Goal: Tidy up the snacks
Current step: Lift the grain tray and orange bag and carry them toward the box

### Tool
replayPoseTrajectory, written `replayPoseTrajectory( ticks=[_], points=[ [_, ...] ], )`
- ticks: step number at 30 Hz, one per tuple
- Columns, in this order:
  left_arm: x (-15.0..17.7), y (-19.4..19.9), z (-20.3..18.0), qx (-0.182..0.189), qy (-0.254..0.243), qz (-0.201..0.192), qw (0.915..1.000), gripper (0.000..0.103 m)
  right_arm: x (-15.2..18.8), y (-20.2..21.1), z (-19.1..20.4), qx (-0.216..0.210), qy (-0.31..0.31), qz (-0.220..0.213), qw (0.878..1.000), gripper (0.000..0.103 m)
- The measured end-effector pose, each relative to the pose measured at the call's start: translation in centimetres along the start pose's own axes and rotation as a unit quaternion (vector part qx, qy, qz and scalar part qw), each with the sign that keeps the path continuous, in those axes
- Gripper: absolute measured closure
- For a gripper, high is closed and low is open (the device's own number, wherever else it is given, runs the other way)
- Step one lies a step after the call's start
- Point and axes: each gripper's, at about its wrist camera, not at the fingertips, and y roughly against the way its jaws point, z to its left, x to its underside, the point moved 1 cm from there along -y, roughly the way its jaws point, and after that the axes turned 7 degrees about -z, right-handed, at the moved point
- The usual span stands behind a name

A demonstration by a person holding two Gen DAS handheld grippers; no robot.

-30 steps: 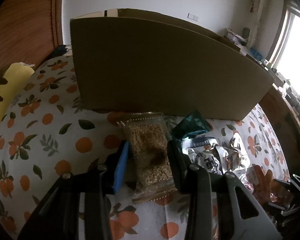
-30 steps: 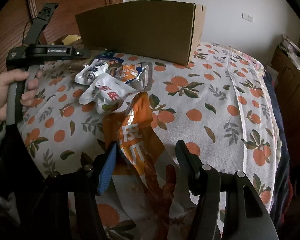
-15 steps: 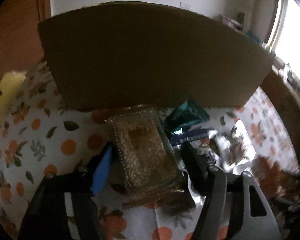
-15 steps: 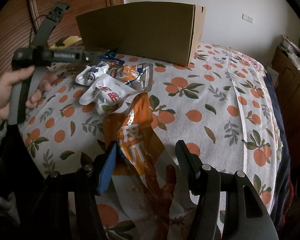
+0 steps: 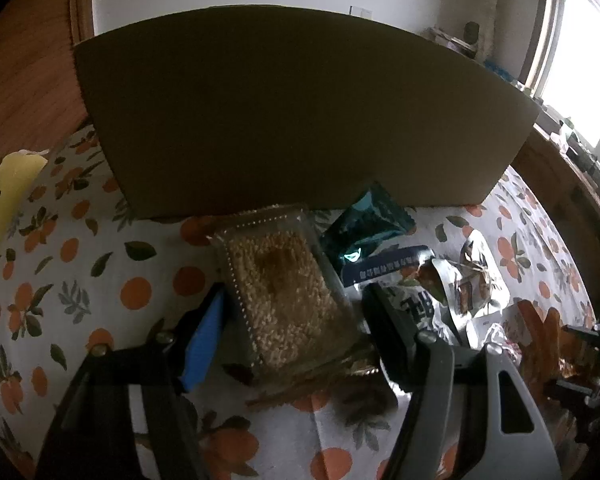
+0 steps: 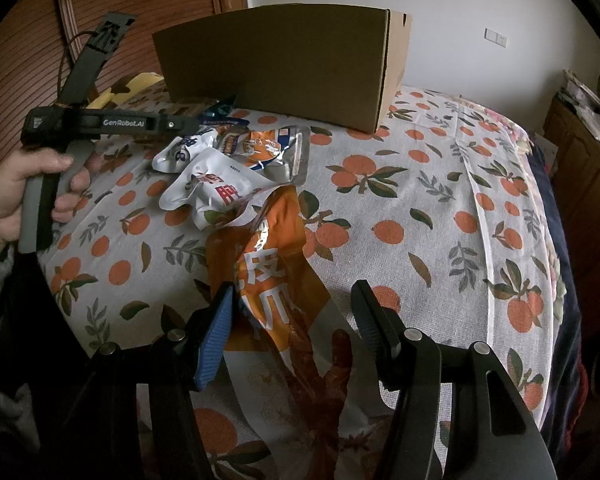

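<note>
In the left wrist view my left gripper [image 5: 296, 300] is open, its fingers on either side of a clear pack of brown grain snack [image 5: 288, 284] lying before the cardboard box [image 5: 300, 108]. A teal packet [image 5: 364, 228] and silver pouches [image 5: 456, 280] lie to its right. In the right wrist view my right gripper [image 6: 292, 300] is open over an orange snack bag [image 6: 268, 264]. White and silver pouches [image 6: 236, 168] lie beyond it, near the box [image 6: 284, 64]. The left gripper's body [image 6: 100, 124] shows at left, held by a hand.
The snacks lie on a cloth with an orange-fruit print [image 6: 420, 200]. A yellow cushion [image 5: 4, 196] sits at the left edge. A wooden door [image 6: 148, 20] and a wooden cabinet [image 6: 580, 168] flank the bed.
My left gripper has moved a little forward over the grain pack, toward the box, and its jaws stand wider. The right gripper has not moved.
</note>
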Motion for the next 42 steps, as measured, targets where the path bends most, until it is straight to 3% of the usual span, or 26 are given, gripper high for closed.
replayPoseTrajectory(
  ticks=[3, 6, 12, 21, 27, 42],
  points=[
    [0.1, 0.4, 0.4, -0.004, 0.005, -0.004, 1.0000, 0.050, 0.1, 0.1, 0.0, 0.000, -0.001, -0.001, 1.000, 0.043],
    [0.5, 1.1, 1.5, 0.005, 0.026, -0.006, 0.9996, 0.055, 0.0, 0.1, -0.1, 0.001, -0.003, 0.001, 1.000, 0.043],
    [1.4, 2.7, 2.8, 0.017, 0.038, -0.005, 0.9991, 0.056, -0.2, 0.3, -0.6, 0.004, -0.011, 0.010, 1.000, 0.059],
    [2.5, 4.9, 2.7, 0.027, 0.030, -0.019, 0.9990, 0.056, -0.6, 0.1, -0.1, 0.015, -0.006, 0.029, 0.999, 0.060],
    [2.5, 6.9, 2.4, 0.037, 0.018, -0.036, 0.9985, 0.056, -1.0, 0.5, -0.3, 0.021, -0.020, 0.016, 0.999, 0.078],
    [1.2, 10.8, 0.3, 0.048, -0.010, -0.075, 0.9960, 0.056, -2.3, 2.0, 0.2, 0.017, -0.023, -0.010, 1.000, 0.081]
  ],
)
